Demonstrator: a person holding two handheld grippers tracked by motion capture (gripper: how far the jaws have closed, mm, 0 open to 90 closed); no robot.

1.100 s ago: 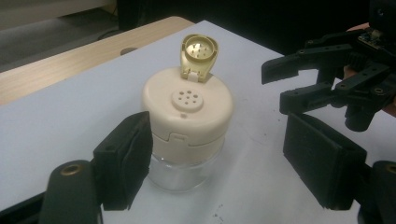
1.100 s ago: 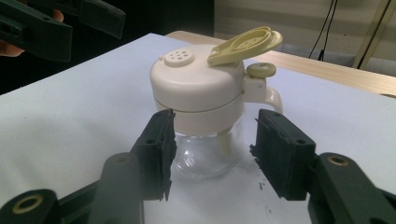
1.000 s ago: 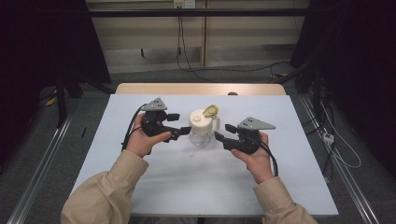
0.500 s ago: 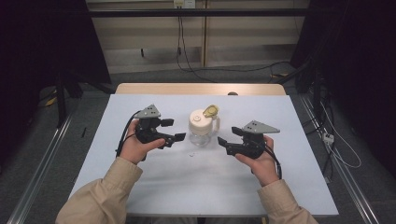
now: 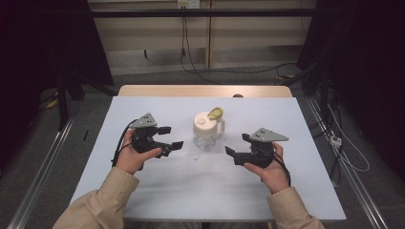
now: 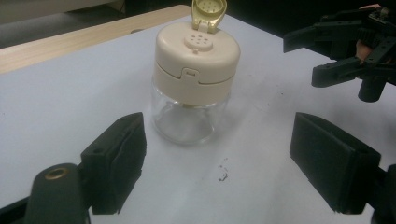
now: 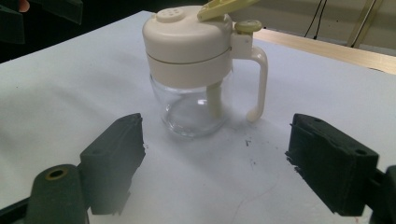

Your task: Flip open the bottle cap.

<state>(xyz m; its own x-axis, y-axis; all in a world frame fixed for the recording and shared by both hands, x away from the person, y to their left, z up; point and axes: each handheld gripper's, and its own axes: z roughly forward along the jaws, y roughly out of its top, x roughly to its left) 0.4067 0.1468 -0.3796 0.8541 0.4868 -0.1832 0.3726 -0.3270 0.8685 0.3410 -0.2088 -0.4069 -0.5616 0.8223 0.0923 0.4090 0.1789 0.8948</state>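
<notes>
Both claws drawn back from shaker jar (image 5: pixel 206 130), left claw (image 5: pixel 171 137) spread, right claw (image 5: pixel 238 145) just opened wide

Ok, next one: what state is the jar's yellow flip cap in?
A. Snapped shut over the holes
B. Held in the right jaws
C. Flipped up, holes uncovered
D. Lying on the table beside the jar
C: the left gripper view shows the yellow cap standing up behind the lid of the jar, with the shaker holes bare.
</notes>
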